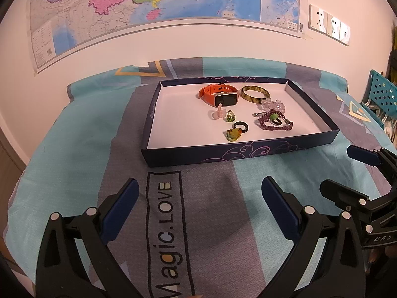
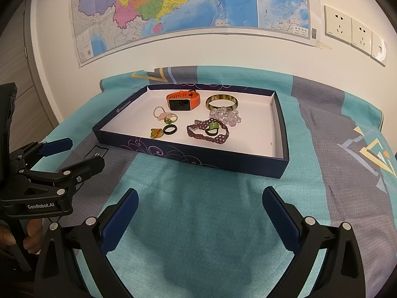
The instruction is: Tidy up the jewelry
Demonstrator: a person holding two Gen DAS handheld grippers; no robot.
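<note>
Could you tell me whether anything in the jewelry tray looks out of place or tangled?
Mostly tidy, but in the tray the purple beaded bracelet lies in a loose tangle around a green-stoned ring, and the clear bead bracelet is bunched against the bangle. Nothing has spilled onto the cloth.

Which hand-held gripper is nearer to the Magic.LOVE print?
Left. The left hand-held gripper is directly above the print; the right hand-held gripper is off to its right, above teal cloth.

Warm dim light, heavy fisheye distortion
</note>
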